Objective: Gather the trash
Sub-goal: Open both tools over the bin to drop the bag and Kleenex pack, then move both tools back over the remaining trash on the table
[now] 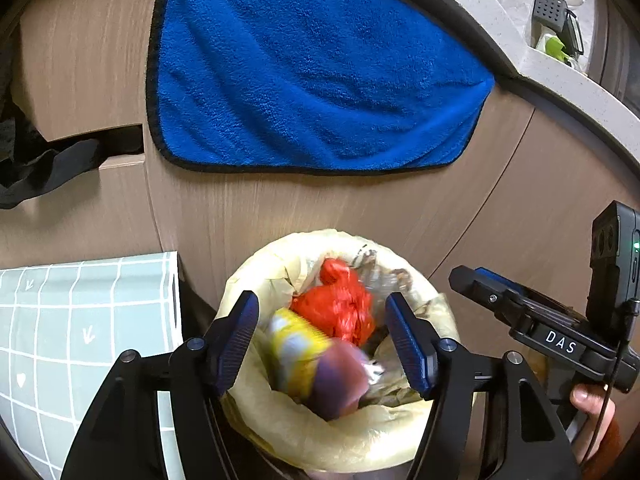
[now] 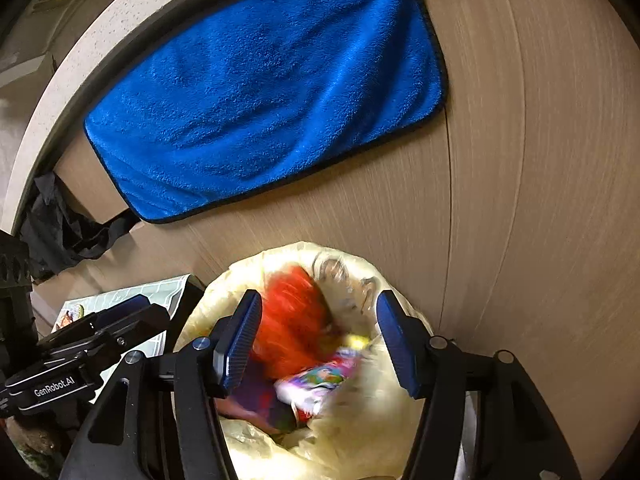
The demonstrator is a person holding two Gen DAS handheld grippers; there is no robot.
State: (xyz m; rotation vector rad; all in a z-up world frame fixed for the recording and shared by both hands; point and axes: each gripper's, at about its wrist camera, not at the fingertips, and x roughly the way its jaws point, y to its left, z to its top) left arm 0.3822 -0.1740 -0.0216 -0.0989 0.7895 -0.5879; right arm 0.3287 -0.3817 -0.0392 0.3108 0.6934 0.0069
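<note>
A bin lined with a pale yellow bag (image 1: 304, 436) (image 2: 360, 436) stands against a wooden cabinet front. Inside lie a knotted red plastic bag (image 1: 340, 312) (image 2: 292, 320) and crumpled clear wrap. My left gripper (image 1: 320, 300) hangs open over the bin's mouth; a blurred yellow-and-purple wrapper (image 1: 316, 364) is between its jaws, clear of both pads. My right gripper (image 2: 319, 298) is also open above the bin, with a blurred colourful wrapper (image 2: 316, 380) below and between its jaws, touching neither pad. Each gripper's body shows at the edge of the other's view.
A blue towel (image 1: 312, 76) (image 2: 260, 96) hangs on the cabinet above the bin. A pale green checked surface (image 1: 80, 320) lies left of the bin. Black fabric (image 1: 40, 168) spills from a gap at the left. A speckled countertop (image 1: 560, 76) runs above.
</note>
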